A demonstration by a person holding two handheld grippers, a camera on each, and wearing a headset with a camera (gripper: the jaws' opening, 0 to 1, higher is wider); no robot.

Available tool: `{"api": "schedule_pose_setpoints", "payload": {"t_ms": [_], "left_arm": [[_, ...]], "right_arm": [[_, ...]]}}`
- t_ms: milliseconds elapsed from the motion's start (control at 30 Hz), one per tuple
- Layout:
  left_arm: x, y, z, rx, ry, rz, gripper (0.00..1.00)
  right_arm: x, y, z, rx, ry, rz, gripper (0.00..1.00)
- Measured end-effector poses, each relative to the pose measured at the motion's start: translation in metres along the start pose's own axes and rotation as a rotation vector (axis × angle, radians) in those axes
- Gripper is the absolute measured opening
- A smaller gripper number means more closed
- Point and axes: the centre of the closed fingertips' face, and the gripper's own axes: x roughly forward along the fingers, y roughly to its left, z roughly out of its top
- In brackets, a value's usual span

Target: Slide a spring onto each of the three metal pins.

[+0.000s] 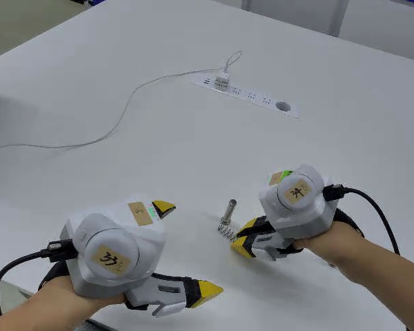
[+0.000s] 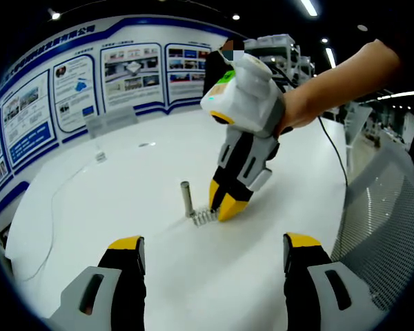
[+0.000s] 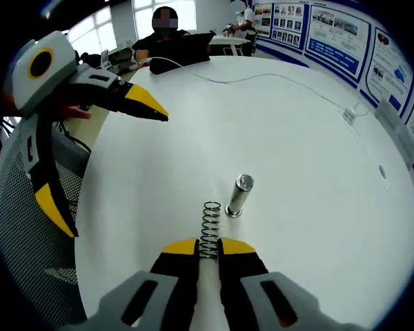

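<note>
One short metal pin point(image 1: 230, 209) stands upright on the white table point(image 1: 193, 145). A small steel spring point(image 1: 226, 229) lies just in front of the pin's base, with my right gripper point(image 1: 243, 243) shut on its near end. In the right gripper view the yellow-tipped jaws point(image 3: 208, 248) pinch the spring point(image 3: 210, 224), and the pin point(image 3: 239, 195) stands slightly right of it. My left gripper point(image 1: 186, 248) hangs open to the left, holding nothing. The left gripper view has its own gripper point(image 2: 214, 243) wide apart, facing the pin point(image 2: 185, 198), the spring point(image 2: 202, 216) and the right gripper point(image 2: 228, 205).
A white power strip point(image 1: 248, 94) with a plugged-in adapter lies at the far side, and its thin white cable point(image 1: 124, 114) runs off to the left. The table's front edge is near my left hand. A mesh chair point(image 2: 379, 207) stands beside the table.
</note>
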Motion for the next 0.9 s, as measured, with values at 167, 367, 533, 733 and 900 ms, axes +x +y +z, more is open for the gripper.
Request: {"api": "schedule_pose_setpoints", "payload": {"t_ms": [167, 367, 533, 733, 900], "left_arm": [[0.001, -0.003, -0.001, 0.009, 0.008, -0.012, 0.84], [0.002, -0.008, -0.002, 0.024, 0.012, -0.034, 0.83], [0.002, -0.016, 0.004, 0.018, -0.016, -0.064, 0.83], [0.003, -0.027, 0.006, 0.053, -0.020, -0.106, 0.76], [0.002, -0.039, 0.010, 0.070, -0.036, -0.162, 0.72]], "right_arm": [[-0.004, 0.003, 0.000, -0.040, 0.005, -0.025, 0.11], [-0.018, 0.008, 0.007, -0.041, -0.037, -0.025, 0.11], [-0.033, 0.019, 0.015, -0.078, -0.078, -0.015, 0.11], [-0.049, 0.036, 0.017, -0.167, -0.094, -0.012, 0.11], [-0.058, 0.051, 0.014, -0.257, -0.097, 0.001, 0.11]]}}
